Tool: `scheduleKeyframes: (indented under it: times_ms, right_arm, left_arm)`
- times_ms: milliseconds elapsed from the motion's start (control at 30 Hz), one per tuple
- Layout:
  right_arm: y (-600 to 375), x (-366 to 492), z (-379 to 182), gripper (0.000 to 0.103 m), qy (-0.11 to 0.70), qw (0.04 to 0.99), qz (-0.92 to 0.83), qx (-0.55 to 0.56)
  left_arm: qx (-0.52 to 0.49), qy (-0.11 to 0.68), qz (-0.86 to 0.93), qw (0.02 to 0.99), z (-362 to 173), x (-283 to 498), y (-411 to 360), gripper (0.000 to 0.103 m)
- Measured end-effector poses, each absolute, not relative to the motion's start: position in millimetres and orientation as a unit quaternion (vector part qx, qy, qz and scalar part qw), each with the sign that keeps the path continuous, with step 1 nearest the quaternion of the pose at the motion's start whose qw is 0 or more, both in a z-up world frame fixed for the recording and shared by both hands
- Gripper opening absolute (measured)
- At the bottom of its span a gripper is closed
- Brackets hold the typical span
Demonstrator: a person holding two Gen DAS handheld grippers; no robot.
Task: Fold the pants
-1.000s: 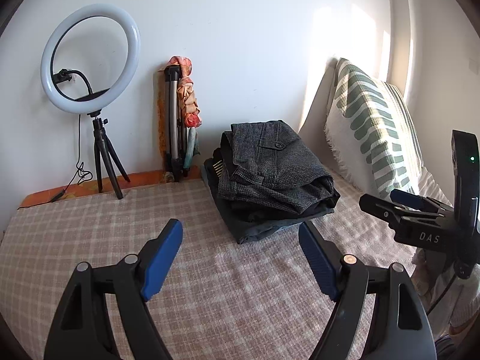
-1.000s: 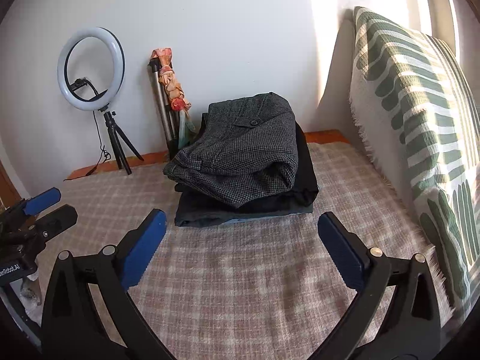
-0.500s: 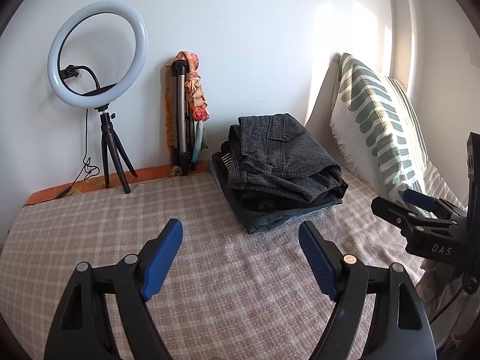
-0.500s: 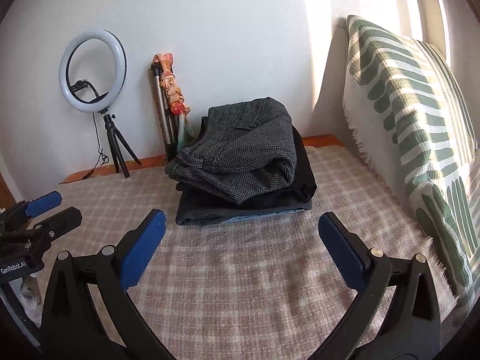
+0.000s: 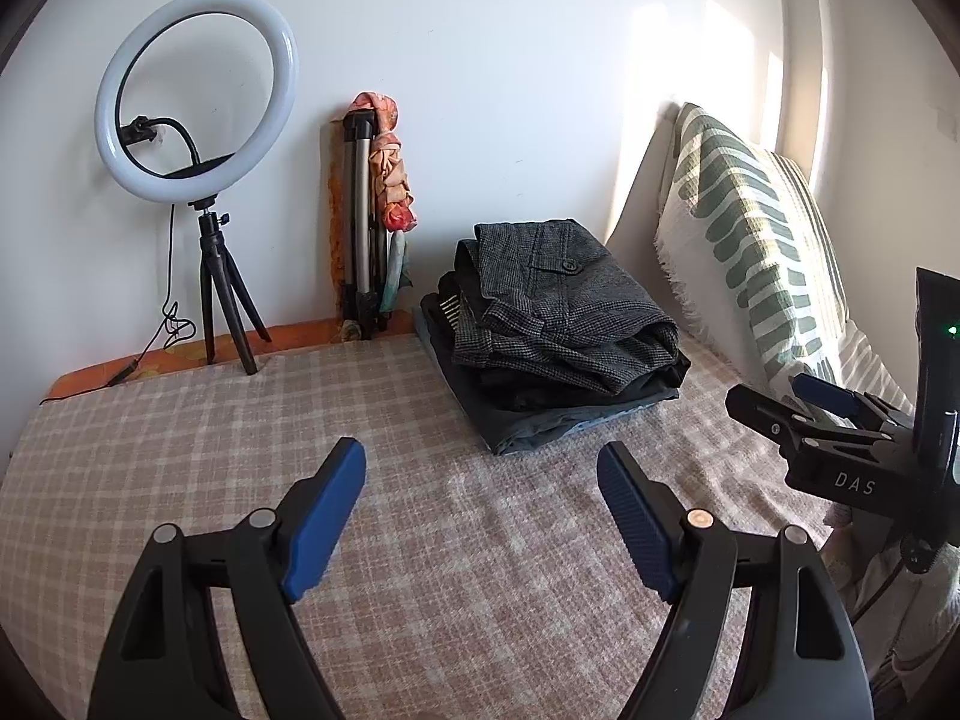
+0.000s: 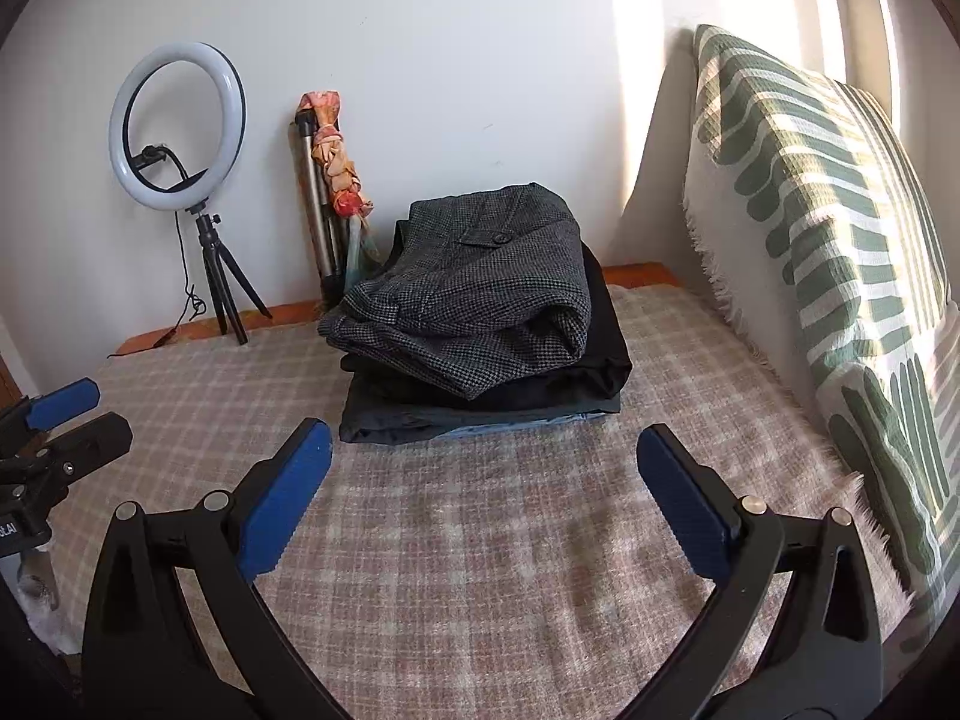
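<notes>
The left gripper (image 5: 480, 516) and the right gripper (image 6: 483, 495) are hovering over the checked blanket (image 6: 480, 570), both with jaws wide open and holding nothing. Past them, the folded grey pants (image 6: 474, 294) are sitting on top of a small pile of dark clothes (image 6: 480, 414) (near the wall). A ring light (image 5: 195, 96) is standing farther back.

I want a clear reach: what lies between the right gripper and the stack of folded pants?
Only bare checked blanket lies between the right gripper and the folded pants, as the right wrist view shows.
</notes>
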State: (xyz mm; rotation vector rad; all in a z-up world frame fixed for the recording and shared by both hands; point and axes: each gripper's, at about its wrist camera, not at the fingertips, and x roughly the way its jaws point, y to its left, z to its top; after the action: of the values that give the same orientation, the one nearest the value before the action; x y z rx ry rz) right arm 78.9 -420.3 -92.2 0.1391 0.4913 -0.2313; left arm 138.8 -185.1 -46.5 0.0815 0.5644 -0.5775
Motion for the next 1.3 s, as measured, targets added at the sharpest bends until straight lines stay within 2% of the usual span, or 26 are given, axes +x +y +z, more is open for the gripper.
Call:
scheduleKeyframes:
  times_ms: [1300]
  right_arm:
    - [-416.2, 80.7, -96.4, 0.103, 0.248, 0.960, -0.106, 0.072]
  left_arm:
    - [0.040, 0.264, -0.276, 0.923, -38.8, 132.6, -182.3, 0.078]
